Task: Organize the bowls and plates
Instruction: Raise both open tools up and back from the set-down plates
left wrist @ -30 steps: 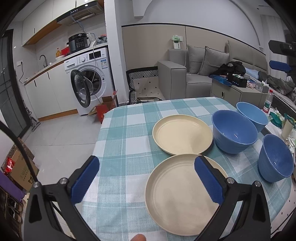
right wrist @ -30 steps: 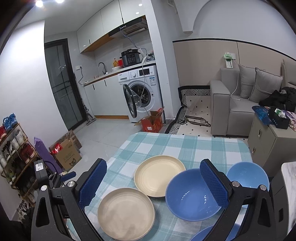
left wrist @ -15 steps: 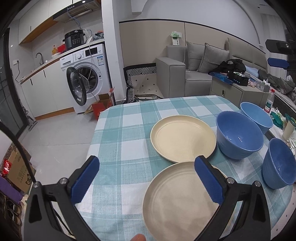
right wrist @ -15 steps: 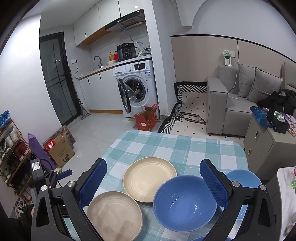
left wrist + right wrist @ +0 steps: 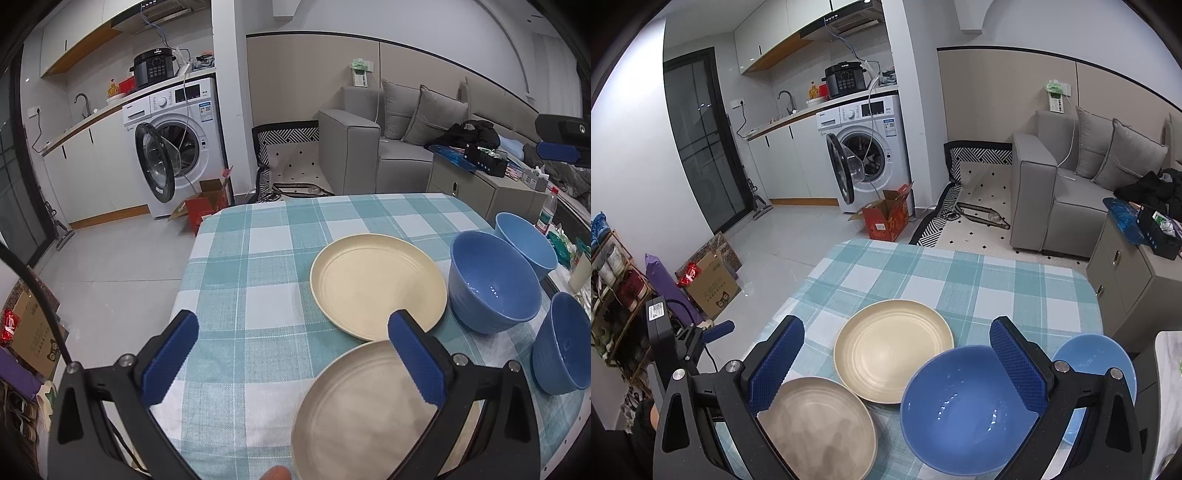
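We have both tools wide open and holding nothing: the left tool (image 5: 291, 354) hangs over the near plate (image 5: 362, 413) at 5 o'clock on the table (image 5: 266, 236), the right tool (image 5: 895, 354) over the big blue bowl (image 5: 964, 410). The far plate (image 5: 376, 284) lies just beyond the near one at 1 o'clock, two more bowls (image 5: 563, 343) to the right. The plates look light, stiff and smooth, so we judge a rim grip best, squeezing gently lest they slip
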A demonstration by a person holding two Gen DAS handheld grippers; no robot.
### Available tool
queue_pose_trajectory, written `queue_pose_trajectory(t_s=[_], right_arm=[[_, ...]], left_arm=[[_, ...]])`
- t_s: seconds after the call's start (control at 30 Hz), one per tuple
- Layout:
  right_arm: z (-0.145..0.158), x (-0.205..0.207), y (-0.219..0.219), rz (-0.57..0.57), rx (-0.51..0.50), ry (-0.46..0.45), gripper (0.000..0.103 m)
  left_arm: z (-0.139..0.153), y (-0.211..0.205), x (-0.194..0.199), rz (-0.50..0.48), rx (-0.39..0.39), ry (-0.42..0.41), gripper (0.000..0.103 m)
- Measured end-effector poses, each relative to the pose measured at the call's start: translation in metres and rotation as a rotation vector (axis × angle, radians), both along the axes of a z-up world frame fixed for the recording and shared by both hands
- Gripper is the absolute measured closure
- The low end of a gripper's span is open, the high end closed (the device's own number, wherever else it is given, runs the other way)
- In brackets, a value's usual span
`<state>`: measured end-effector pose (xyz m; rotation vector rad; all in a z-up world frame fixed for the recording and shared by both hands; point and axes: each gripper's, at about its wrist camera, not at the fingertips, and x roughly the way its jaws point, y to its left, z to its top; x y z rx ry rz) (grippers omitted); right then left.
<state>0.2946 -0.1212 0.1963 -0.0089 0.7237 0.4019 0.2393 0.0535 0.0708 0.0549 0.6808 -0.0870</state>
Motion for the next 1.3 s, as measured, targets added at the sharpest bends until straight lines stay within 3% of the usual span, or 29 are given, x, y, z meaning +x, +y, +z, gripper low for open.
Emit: queue_pose_trajectory(t_s=[1.3], right_arm=[[-0.073,0.08,0.035,0.003,-0.075,0.169,0.001]], left_arm=[[-0.023,-0.01,0.049,-0.024,-0.009,0.064,0.0]])
